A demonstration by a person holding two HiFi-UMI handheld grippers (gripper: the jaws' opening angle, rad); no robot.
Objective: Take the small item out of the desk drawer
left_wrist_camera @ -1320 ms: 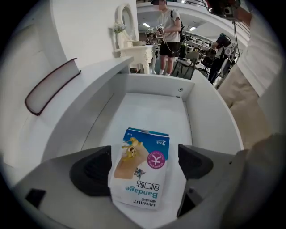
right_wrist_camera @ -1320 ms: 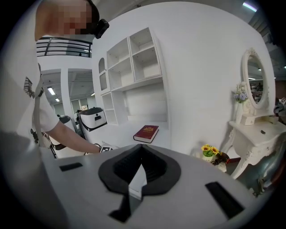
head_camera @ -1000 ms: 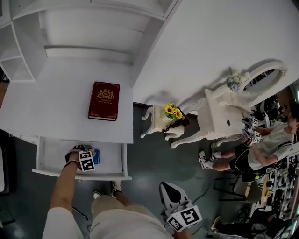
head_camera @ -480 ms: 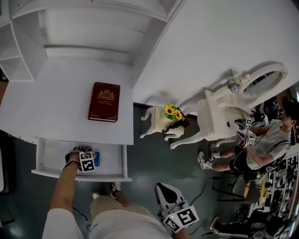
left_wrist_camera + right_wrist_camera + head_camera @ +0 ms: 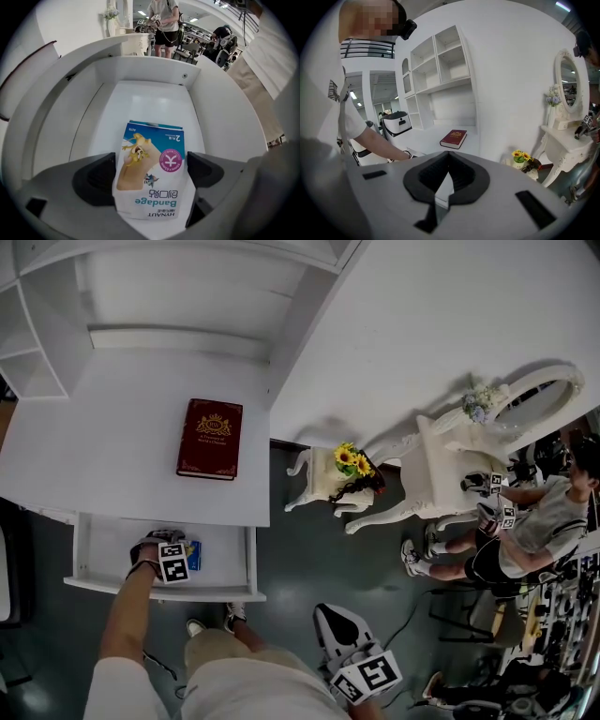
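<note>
Left hand-held gripper (image 5: pixel 151 169): clamped on bandage box (image 5: pixel 149 161) by its two long sides. Box inside open drawer (image 5: pixel 145 101), near front. Beyond drawer: white worktop (image 5: pixel 112 427), red book (image 5: pixel 210 440) on it. Right hand-held gripper (image 5: pixel 440 190): jaws together, empty, well apart to the right, outside drawer.

This looks like a staged bedroom corner inside a lab. There is a white desk (image 5: pixel 112 437) with shelves (image 5: pixel 37 352), a dressing table (image 5: pixel 445 470) with an oval mirror (image 5: pixel 536 395), and sunflowers (image 5: pixel 352 461) on a stool. At the far right sit a person (image 5: pixel 534 535) and cluttered equipment (image 5: pixel 562 615).
</note>
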